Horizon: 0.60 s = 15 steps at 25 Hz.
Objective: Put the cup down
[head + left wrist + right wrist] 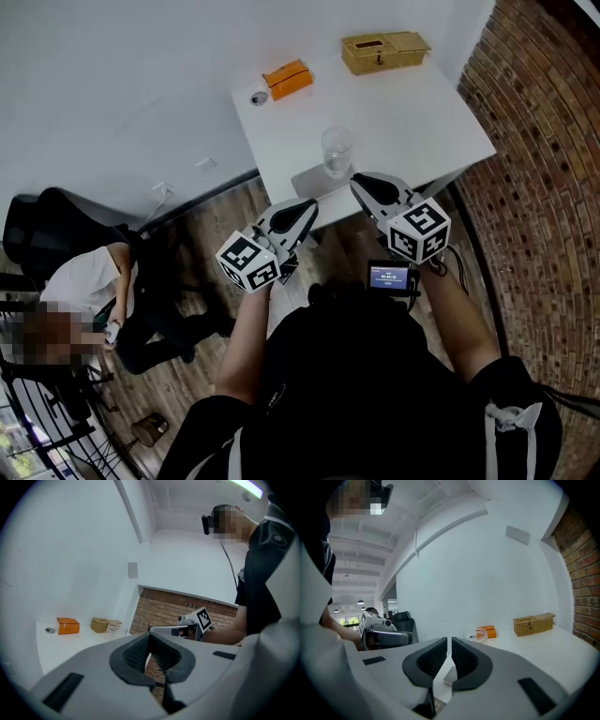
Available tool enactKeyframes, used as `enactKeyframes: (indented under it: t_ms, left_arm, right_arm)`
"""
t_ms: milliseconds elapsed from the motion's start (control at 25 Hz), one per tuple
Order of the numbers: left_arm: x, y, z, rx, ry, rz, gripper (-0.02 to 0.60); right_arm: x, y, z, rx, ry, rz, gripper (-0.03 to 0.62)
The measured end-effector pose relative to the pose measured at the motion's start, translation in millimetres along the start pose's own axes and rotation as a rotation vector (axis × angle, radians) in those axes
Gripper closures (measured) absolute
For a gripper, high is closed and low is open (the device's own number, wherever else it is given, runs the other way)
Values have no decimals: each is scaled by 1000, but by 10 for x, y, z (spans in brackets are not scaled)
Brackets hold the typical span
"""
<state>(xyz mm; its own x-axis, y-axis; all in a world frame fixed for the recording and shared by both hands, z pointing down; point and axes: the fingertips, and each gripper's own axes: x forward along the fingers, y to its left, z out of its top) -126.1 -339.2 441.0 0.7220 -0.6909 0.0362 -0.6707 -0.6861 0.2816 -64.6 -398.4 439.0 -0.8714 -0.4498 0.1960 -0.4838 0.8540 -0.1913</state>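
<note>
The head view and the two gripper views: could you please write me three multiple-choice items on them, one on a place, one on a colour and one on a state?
1. Where is the cup?
A. On a shelf.
B. On the white table, near its front edge.
C. Inside a drawer.

2. What colour is the box at the table's far left corner?
A. Blue.
B. Green.
C. Orange.

3. How do the left gripper's jaws stand?
A. Shut, with nothing between them.
B. Wide open.
C. Closed on the cup.

Key:
1 B: the head view shows it upright on the table.
2 C: it looks orange in every view.
3 A: the left gripper view shows the pads together and empty.
</note>
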Motion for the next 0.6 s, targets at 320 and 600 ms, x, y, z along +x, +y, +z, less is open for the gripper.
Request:
enactKeyframes:
  t_ms: [320, 600]
  left_arm:
    - [32, 3, -76, 2, 30, -11, 574]
    - [9, 63, -119, 0, 44, 13, 574]
  right_arm:
    - [28, -124, -180, -39, 45, -49, 570]
    - [68, -101, -183, -51, 37, -46, 577]
